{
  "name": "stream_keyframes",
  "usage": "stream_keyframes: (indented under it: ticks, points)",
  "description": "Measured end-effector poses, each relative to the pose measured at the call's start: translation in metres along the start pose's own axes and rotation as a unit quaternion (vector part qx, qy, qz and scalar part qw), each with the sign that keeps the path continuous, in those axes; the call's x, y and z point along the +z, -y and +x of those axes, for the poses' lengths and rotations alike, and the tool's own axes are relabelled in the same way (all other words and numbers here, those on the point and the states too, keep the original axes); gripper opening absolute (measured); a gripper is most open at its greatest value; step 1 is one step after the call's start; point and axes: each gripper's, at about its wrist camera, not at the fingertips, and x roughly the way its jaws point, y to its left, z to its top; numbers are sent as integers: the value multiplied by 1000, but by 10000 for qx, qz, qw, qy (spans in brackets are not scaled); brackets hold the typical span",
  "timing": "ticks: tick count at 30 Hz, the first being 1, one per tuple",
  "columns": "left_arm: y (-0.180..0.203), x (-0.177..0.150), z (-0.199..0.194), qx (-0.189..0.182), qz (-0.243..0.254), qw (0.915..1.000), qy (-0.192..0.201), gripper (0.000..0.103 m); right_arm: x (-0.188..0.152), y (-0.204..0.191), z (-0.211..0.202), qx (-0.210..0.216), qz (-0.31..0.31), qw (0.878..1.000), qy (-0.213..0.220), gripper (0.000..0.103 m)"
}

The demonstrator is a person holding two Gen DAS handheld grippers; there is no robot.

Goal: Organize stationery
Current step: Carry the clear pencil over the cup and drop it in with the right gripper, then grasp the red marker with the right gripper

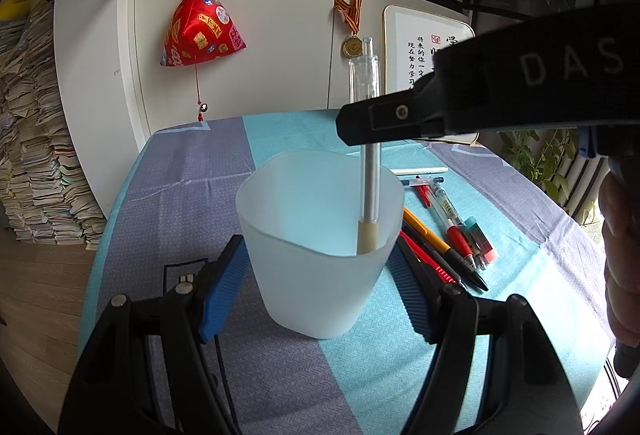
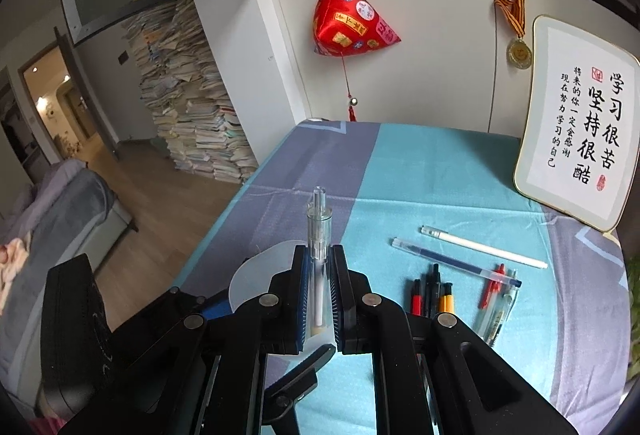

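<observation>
Right tool (image 2: 320,275) level above the cup (image 1: 320,243), clamped on upright clear pen (image 2: 318,235); left tool (image 1: 320,275) gripping cup.

White letters "DAS" stand on the black body of the right gripper (image 1: 362,129), running off the picture's edge. The framed calligraphy board (image 2: 576,123) leaning at the back of the desk (image 2: 400,171) reads 学习很苦 坚持很酷 in large black characters, with smaller lines 将来的你一定会感谢现在努力学习的自己 and red seals. The red hanging pouch (image 2: 352,27) bears patches with characters too small to read.
</observation>
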Motion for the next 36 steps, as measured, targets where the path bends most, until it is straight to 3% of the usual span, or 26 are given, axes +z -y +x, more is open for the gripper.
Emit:
stream_keyframes:
  ticks: [9, 18, 26, 36]
  points:
    - [1, -1, 1, -4, -7, 10000, -6, 71, -2, -2, 8, -99, -91, 9998, -174, 11]
    - [1, -1, 1, -9, -13, 10000, -9, 71, -9, 10, -13, -129, 88, 9998, -140, 11]
    - [1, -1, 1, -8, -11, 10000, -11, 71, -49, 36, -26, -679, 156, 9963, -493, 11]
    - [1, -1, 1, -12, -14, 10000, -32, 71, -88, 48, -2, -765, 180, 9921, -981, 11]
